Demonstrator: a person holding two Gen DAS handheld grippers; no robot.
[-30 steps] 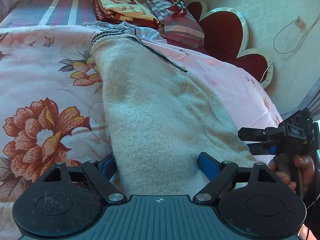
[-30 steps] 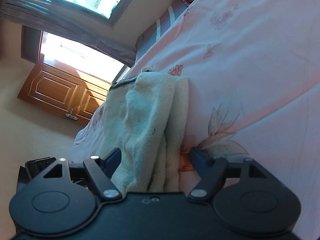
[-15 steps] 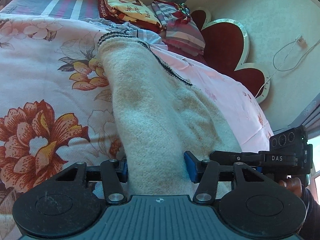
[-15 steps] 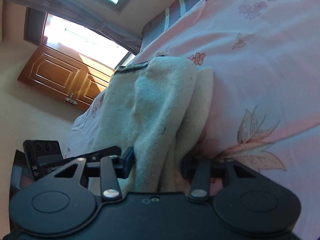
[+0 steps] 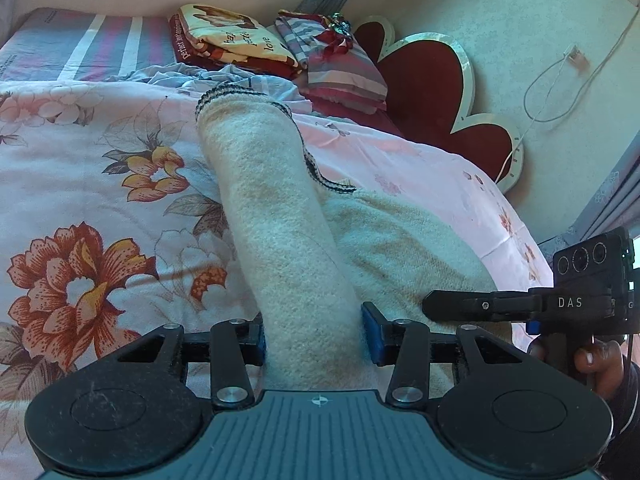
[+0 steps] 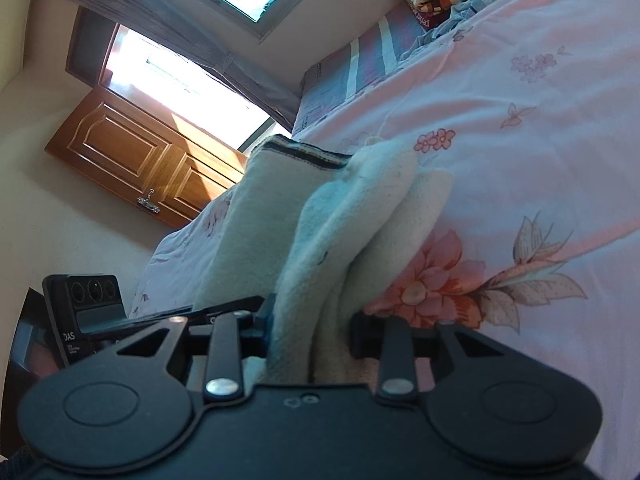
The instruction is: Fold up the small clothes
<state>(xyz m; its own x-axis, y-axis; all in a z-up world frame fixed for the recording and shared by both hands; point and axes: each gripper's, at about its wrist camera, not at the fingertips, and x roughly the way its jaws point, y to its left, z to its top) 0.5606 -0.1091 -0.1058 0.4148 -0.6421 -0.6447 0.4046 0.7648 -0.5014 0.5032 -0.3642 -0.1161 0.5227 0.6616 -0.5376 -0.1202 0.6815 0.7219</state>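
A cream fleece garment (image 5: 280,216) with a dark striped hem (image 5: 224,90) lies on the floral bed sheet (image 5: 80,184). My left gripper (image 5: 314,338) is shut on its near edge, and the cloth rises in a bunched ridge from the jaws toward the hem. My right gripper (image 6: 310,330) is shut on another part of the same garment (image 6: 352,216), pinching several folded layers. In the left wrist view the right gripper (image 5: 440,306) is close on the right, beside the cloth. The left gripper's body (image 6: 86,312) shows at the left of the right wrist view.
Folded clothes (image 5: 236,46) and a striped bundle (image 5: 340,68) are stacked at the far end of the bed. A red heart-shaped headboard (image 5: 436,92) stands at the right against the wall. A wooden door (image 6: 132,160) is beyond the bed's edge.
Both grippers have closed on the garment and lifted it. The cloth has bunched from a flat spread into a narrow raised ridge. The two grippers have come closer together.
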